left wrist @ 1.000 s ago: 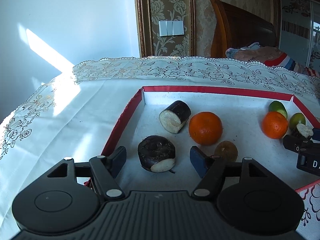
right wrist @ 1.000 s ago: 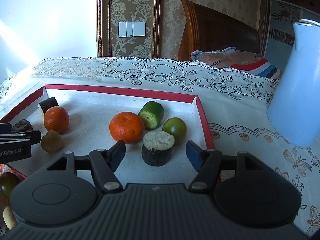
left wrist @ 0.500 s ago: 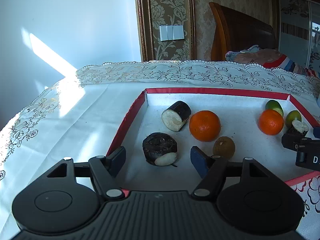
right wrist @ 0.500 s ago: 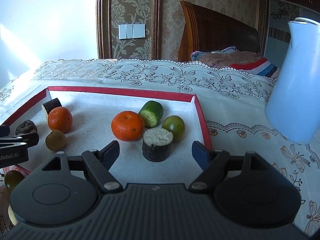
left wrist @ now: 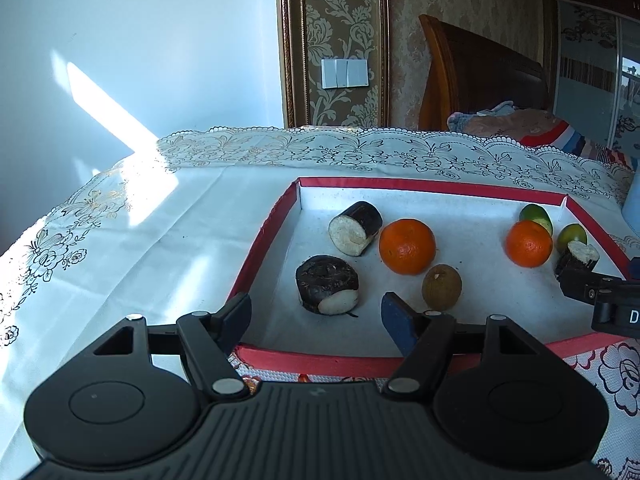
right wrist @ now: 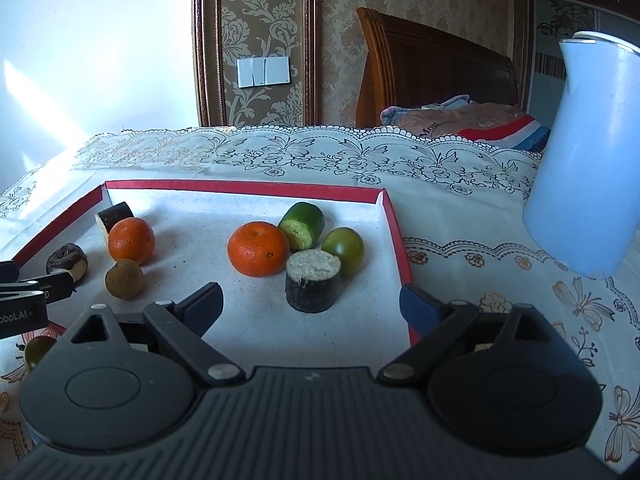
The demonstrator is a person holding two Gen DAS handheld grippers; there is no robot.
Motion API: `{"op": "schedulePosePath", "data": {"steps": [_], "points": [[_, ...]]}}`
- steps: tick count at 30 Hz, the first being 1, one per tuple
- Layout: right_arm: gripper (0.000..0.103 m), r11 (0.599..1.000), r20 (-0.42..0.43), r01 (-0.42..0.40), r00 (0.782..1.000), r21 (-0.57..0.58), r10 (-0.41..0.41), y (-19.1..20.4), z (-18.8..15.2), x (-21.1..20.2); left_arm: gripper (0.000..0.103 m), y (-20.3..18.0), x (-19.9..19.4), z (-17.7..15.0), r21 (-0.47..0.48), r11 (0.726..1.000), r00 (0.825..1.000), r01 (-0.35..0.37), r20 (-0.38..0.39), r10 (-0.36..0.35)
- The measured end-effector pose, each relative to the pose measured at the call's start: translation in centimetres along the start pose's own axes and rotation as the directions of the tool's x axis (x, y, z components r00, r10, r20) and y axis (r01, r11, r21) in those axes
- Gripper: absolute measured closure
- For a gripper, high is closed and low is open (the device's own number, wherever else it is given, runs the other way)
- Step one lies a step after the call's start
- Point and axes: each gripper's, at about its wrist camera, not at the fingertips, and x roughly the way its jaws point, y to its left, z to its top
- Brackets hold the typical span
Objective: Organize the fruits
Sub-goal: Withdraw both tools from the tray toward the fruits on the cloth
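A red-rimmed tray (left wrist: 432,191) holds the fruit. In the left wrist view my left gripper (left wrist: 316,314) hangs open over the tray's near edge, with nothing between its fingers. A dark cut stub (left wrist: 327,285) lies just beyond its tips. Farther in are another stub (left wrist: 355,227), an orange (left wrist: 407,246) and a brown round fruit (left wrist: 441,286). In the right wrist view my right gripper (right wrist: 312,298) is opening its jaws wide. An upright dark stub (right wrist: 313,286) stands between the tips, untouched. Behind it are an orange (right wrist: 258,249), a cucumber piece (right wrist: 302,226) and a green tomato (right wrist: 343,249).
A pale blue jug (right wrist: 588,160) stands on the lace tablecloth (right wrist: 460,184) right of the tray. A small green fruit (right wrist: 38,352) lies outside the tray's near left corner. The left gripper's fingers (right wrist: 52,282) reach in at the tray's left end. A wooden headboard stands behind.
The right gripper's jaws have spread much wider around the upright stub. The left gripper has drawn back slightly, so the tray's near rim now shows below its tips.
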Motion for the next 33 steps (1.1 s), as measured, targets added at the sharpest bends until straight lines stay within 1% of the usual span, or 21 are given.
{"op": "schedulePosePath", "data": {"steps": [4,7,10,11,15,20,24,29,32,33], "points": [[0.005,1.000,0.005,-0.010,1.000,0.008,0.010,0.0,-0.2,-0.7,0.031,0.0,-0.9,-0.6,0.017,1.000,1.000,0.002,0.017,-0.002],[0.005,1.000,0.015,-0.018,1.000,0.012,0.018,0.1,-0.4,-1.3,0.031,0.0,-1.6,-0.9,0.030,1.000,0.999,-0.001,0.036,-0.001],[0.004,0.999,0.029,-0.033,0.999,0.026,0.033,0.0,-0.7,-2.2,0.026,0.1,-2.4,-1.2,0.029,1.000,0.998,-0.002,0.057,0.000],[0.003,0.999,0.032,-0.042,0.999,0.031,0.041,-0.1,-0.7,-2.4,0.024,0.3,-2.7,-1.3,0.026,1.000,0.998,0.002,0.063,-0.004],[0.003,0.997,0.040,-0.069,0.997,0.041,0.068,0.0,-1.2,-3.4,0.023,1.1,-3.5,-1.6,0.006,1.000,0.997,0.019,0.074,-0.020],[0.003,0.993,0.037,-0.112,0.993,0.027,0.111,0.7,-1.8,-4.4,0.022,2.1,-3.9,-1.9,-0.025,0.999,0.998,0.039,0.055,-0.038],[0.003,0.986,0.033,-0.165,0.986,-0.012,0.165,1.8,-2.3,-5.2,0.022,3.0,-4.1,-1.9,-0.071,0.997,0.998,0.032,0.062,-0.028],[0.002,0.970,0.020,-0.230,0.973,-0.072,0.232,3.4,-3.1,-6.1,0.022,4.0,-3.5,-1.7,-0.132,0.991,0.999,0.033,0.022,-0.030],[0.002,0.948,0.011,-0.294,0.955,-0.118,0.298,4.6,-3.5,-6.7,0.022,4.3,-3.3,-1.6,-0.152,0.988,0.999,0.036,0.013,-0.035],[0.001,0.939,0.003,-0.306,0.951,-0.154,0.310,5.3,-3.7,-6.8,0.022,4.4,-3.3,-1.6,-0.157,0.987,0.999,0.033,0.013,-0.031]]}}
